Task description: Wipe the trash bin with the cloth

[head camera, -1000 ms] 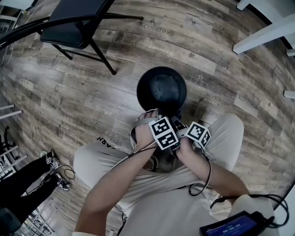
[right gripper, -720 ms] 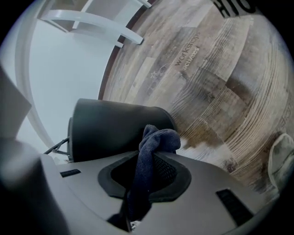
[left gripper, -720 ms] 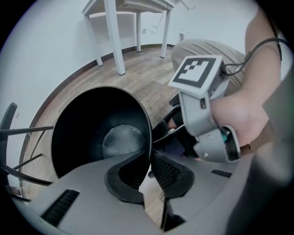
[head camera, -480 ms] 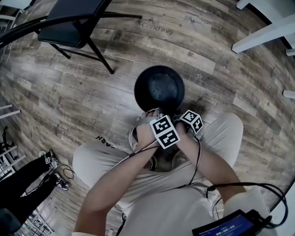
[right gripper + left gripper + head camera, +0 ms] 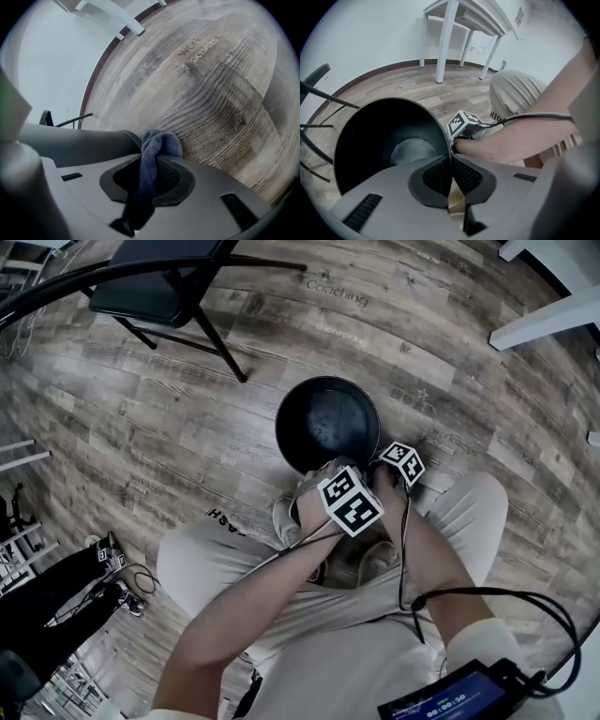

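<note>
Floor lettering reads "Coaching" (image 5: 336, 292) at twelve o'clock from the black trash bin (image 5: 298, 401); the right gripper view picks out "activities" (image 5: 201, 49) on the boards. The bin stands upright at the seated person's feet, long axis vertical and mouth up, with its bare dark base on show. The left gripper (image 5: 451, 161), at the bin's six o'clock, has just been closing and now pinches the thin rim between its pads. The right gripper (image 5: 150, 161), at four o'clock outside the wall, is clamped on a bunched dark blue cloth (image 5: 158, 144).
</note>
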Demonstrator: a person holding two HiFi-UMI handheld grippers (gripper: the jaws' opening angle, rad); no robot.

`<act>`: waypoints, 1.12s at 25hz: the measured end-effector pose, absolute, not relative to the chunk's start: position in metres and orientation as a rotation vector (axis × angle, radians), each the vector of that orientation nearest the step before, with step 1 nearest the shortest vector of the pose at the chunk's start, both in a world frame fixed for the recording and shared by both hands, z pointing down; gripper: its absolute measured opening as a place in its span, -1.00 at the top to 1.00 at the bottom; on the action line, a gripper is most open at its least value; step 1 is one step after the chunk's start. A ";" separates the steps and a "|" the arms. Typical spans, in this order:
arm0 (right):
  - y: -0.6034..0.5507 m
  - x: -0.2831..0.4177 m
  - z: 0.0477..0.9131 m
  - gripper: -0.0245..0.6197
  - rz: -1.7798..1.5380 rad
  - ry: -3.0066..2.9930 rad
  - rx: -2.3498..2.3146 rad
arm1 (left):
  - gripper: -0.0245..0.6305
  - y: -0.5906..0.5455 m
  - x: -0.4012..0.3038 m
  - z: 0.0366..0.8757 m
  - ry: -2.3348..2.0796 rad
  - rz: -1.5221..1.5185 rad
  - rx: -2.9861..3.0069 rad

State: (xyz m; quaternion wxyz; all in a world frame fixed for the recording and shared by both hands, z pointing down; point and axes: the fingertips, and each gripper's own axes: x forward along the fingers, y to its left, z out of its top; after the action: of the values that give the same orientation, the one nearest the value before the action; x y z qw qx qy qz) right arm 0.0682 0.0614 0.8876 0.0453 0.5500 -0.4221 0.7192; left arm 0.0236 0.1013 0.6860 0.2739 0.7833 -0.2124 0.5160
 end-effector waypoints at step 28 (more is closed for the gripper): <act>0.095 0.042 0.675 0.71 2.609 -1.527 1.482 | 0.84 0.125 -0.013 0.700 -0.325 1.794 2.077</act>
State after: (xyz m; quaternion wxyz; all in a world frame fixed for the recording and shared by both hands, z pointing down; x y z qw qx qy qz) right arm 0.0424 0.0952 0.6747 -0.1126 0.4374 -0.4507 0.7700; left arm -0.0133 0.1248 0.6998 0.1876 0.7382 -0.1155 0.6376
